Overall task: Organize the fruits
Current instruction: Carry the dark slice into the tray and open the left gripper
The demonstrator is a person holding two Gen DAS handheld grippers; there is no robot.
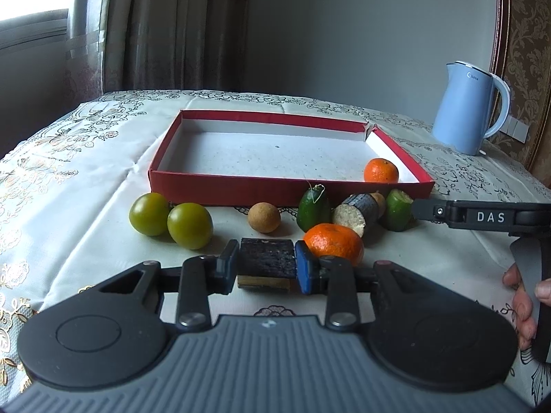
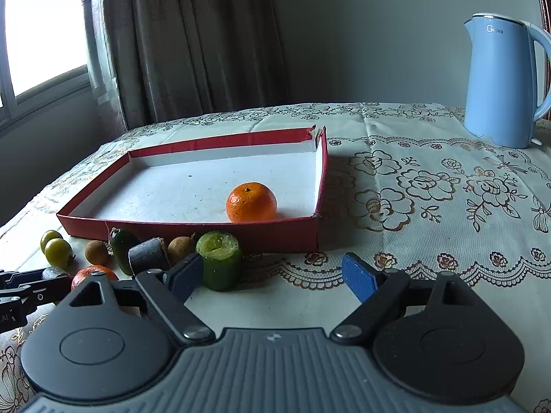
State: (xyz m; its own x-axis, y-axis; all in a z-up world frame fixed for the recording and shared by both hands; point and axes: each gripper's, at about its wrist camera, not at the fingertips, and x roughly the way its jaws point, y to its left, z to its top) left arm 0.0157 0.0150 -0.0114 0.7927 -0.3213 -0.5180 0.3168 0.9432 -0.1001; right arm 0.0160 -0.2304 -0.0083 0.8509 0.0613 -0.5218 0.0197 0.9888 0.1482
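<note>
Left gripper [image 1: 267,263] is clamping a dark-barked sugarcane piece [image 1: 268,258] between its pads, jaws nearly together, holding it just in front of a mandarin [image 1: 334,242] on the tablecloth [image 2: 430,213]. Right gripper [image 2: 272,277] is standing wide apart, gripping nothing; its left pad is sitting just beside a cut green fruit [image 2: 220,260], contact unclear. A hand [image 1: 525,304] is showing at the frame edge, partly cut off.

Red box [image 1: 241,189] is holding one mandarin [image 2: 251,202] near its front right corner. Lying along the box's front wall: two green tomatoes [image 1: 172,220], a longan [image 1: 264,217], a small dark green fruit [image 1: 312,209], a second sugarcane piece [image 1: 354,213]. Another longan is mostly hidden behind it. A blue kettle [image 2: 499,82] is standing well apart.
</note>
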